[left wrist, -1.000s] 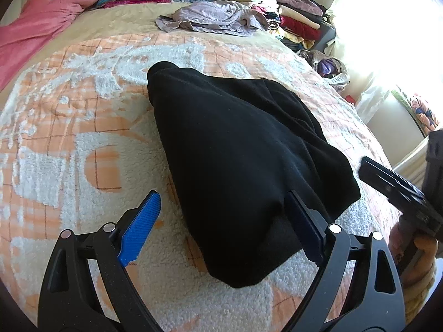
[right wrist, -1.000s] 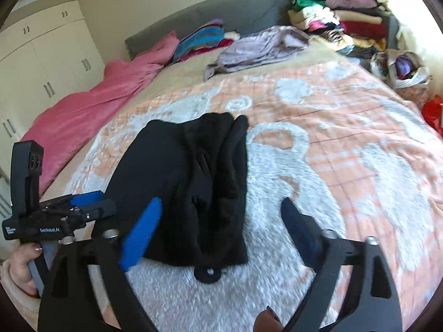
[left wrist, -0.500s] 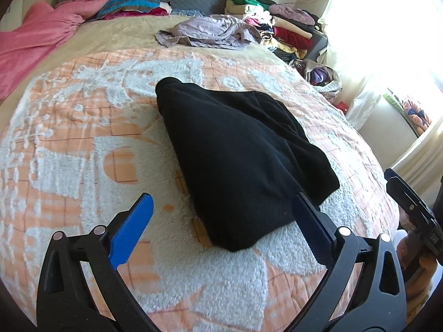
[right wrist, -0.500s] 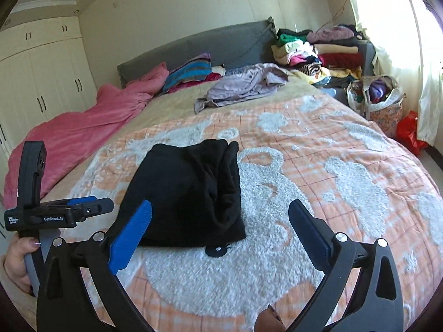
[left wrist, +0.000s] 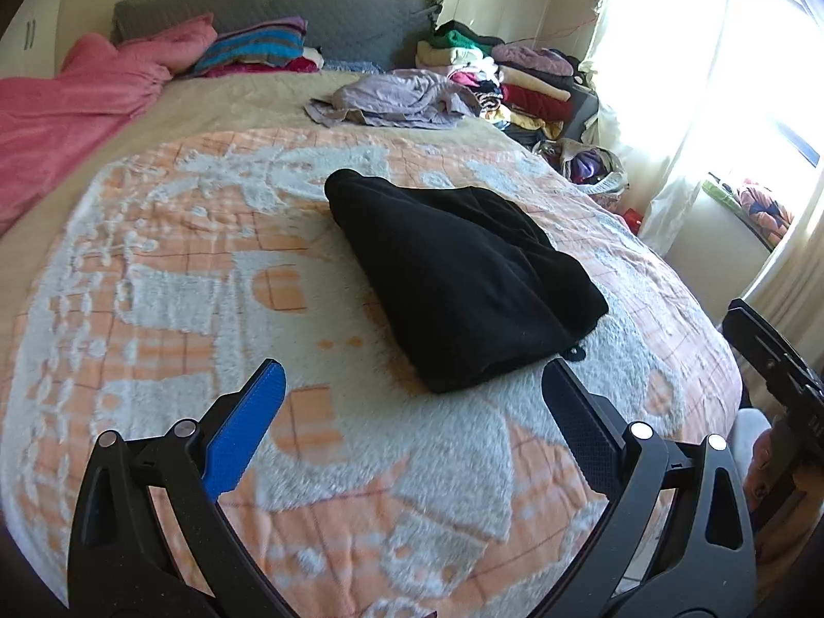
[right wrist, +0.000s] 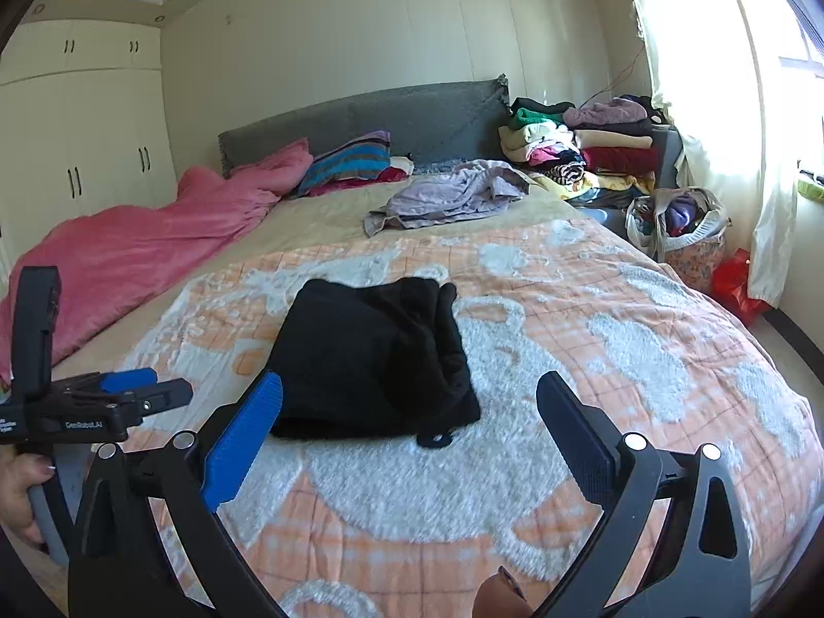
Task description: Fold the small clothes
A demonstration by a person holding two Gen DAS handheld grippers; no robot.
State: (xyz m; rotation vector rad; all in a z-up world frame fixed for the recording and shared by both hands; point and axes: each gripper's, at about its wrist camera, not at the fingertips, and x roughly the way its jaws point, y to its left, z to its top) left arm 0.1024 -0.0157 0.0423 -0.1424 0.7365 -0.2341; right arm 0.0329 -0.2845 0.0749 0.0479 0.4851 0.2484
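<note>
The folded black fleece garment (left wrist: 463, 278) is lying on the orange-and-white fuzzy blanket (left wrist: 154, 268), at twelve o'clock from both tools; the left gripper (left wrist: 412, 432) is hovering above the blanket with its jaws spread wide, holding nothing. The right gripper (right wrist: 409, 432) is likewise gaping and empty, apart from the garment; a crumpled lilac cloth (right wrist: 448, 195) is sitting beyond it at twelve o'clock.

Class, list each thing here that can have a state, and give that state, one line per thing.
Black garment: folded, lying on the blanket, not held.
Left gripper: open, holding nothing.
Right gripper: open, holding nothing.
Lilac clothes: crumpled, unfolded.
Wardrobe doors: shut.
</note>
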